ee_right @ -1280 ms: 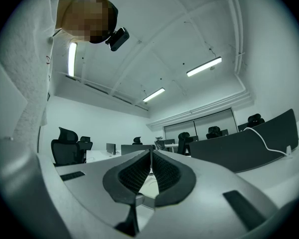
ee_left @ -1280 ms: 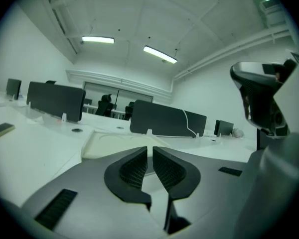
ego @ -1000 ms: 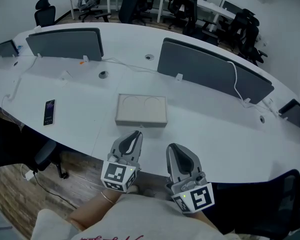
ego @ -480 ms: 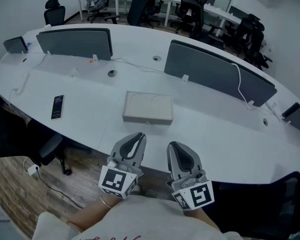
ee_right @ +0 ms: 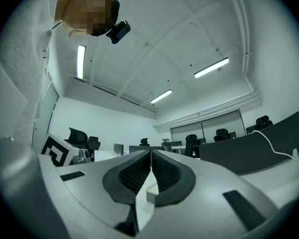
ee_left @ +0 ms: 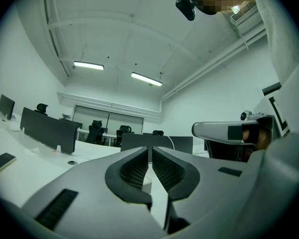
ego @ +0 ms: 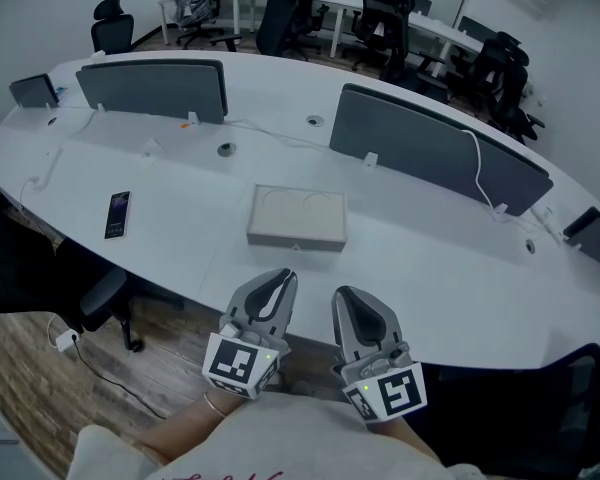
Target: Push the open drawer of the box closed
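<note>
Head view. A flat, pale rectangular box (ego: 296, 218) lies on the white curved tabletop (ego: 450, 268), a little way in from the near edge and about midway between the two grippers' lines of aim. Its long axis runs left to right across the picture, roughly parallel to the tabletop's near edge. One long side face is turned toward the person. Its top carries two shallow round impressions side by side. From this view that long face looks flush, and whether a drawer stands out from it cannot be told.

The left gripper (ego: 281, 277) and the right gripper (ego: 344, 294) are held side by side off the near edge of the tabletop, close to the person's body. Both point forward toward the box and are apart from it. Each carries a cube with square markers at its rear.

Left gripper view: the jaws are drawn together, with only a thin slit between their tips, and they grip nothing. Right gripper view: the jaws meet at the tips and likewise hold nothing. A pale corner of the box shows low in the gap behind them.

A dark phone (ego: 117, 214) lies flat on the tabletop, well to the left of the box. Two grey divider screens (ego: 435, 148) stand upright beyond it. A white cable (ego: 477, 168) hangs over the right-hand screen. Black office chairs (ego: 285, 8) stand at the far desks.
</note>
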### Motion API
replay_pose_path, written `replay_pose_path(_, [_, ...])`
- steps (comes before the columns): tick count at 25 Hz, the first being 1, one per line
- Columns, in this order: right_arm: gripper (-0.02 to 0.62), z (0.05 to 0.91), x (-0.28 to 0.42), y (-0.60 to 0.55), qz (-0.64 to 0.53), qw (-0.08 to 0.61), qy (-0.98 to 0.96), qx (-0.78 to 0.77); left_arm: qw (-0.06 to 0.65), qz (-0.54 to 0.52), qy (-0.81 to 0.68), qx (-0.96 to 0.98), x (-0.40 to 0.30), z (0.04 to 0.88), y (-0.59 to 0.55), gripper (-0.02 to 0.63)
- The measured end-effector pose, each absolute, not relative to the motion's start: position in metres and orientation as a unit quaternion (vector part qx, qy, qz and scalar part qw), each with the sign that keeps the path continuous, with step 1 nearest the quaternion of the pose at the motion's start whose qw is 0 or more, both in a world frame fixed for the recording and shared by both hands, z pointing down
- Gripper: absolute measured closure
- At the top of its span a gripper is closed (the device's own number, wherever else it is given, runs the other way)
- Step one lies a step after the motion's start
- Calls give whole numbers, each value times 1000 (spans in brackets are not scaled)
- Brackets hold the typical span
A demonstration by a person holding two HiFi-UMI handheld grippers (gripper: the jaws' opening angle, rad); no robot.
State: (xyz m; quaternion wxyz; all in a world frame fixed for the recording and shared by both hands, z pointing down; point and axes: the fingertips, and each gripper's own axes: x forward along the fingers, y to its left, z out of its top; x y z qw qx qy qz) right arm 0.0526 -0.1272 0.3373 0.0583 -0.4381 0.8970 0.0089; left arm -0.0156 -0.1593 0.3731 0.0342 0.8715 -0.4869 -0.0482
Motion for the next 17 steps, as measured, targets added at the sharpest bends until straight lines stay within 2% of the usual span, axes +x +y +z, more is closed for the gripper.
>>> replay_pose_path(17, [572,337,56,-121,12,57,896,-441,41,-46,-479,875,-7,374,-155,568])
